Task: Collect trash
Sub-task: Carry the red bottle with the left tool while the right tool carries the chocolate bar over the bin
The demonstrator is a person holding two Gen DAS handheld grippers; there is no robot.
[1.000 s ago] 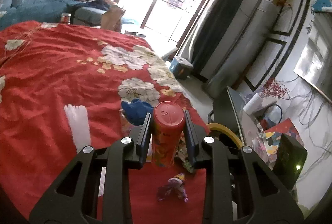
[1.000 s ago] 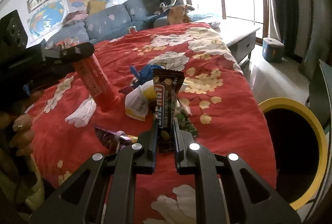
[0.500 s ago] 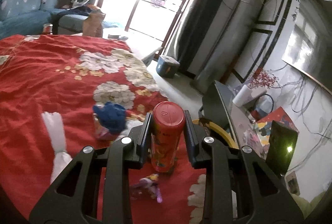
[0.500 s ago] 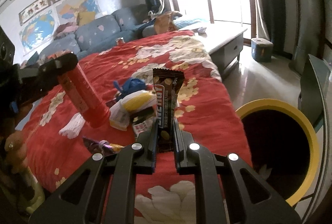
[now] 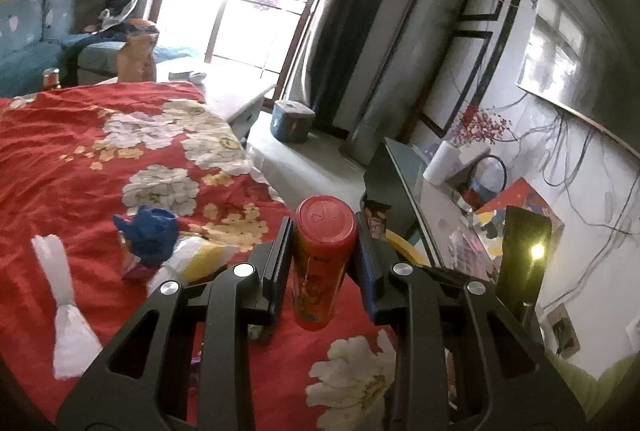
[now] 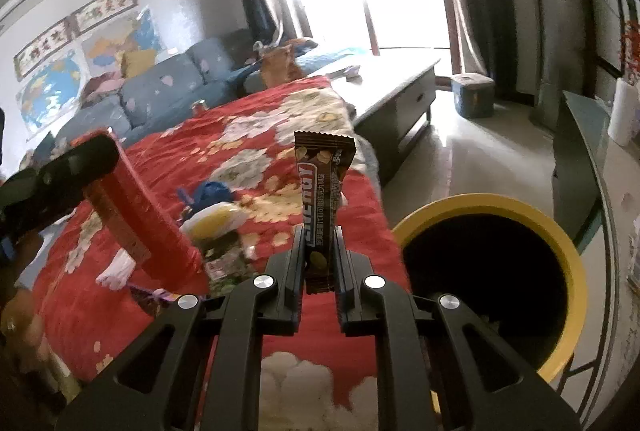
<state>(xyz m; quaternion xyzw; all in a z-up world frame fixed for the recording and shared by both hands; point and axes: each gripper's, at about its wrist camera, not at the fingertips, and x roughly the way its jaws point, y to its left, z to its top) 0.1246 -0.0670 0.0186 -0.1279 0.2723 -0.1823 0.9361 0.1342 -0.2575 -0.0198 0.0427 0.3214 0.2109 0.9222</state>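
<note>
The left gripper (image 5: 323,259) is closed on a red canister (image 5: 320,263), its two fingers pressed against the canister's sides just below the round red lid, and the canister hangs clear above the red floral cloth (image 5: 80,159). Seen from the right wrist, the same canister (image 6: 140,227) slants down from the left gripper (image 6: 60,175) toward the pile of trash on the cloth (image 6: 256,135). The right gripper (image 6: 320,267) is clamped on a brown snack bar wrapper (image 6: 322,191), which stands upright out of the nearly shut fingers, its crimped top edge uppermost. The yellow-rimmed bin (image 6: 568,263) stands on the floor just beside the cloth's edge, to the right of the wrapper, its dark mouth open upward; only a sliver of its rim (image 5: 404,245) shows past the left gripper's right finger. Left on the cloth, on the far side of the canister from the bin, lie a blue crumpled piece (image 5: 150,233), a white and yellow packet (image 5: 200,257) touching it, and a white twisted wrapper (image 5: 64,305) apart from both
</note>
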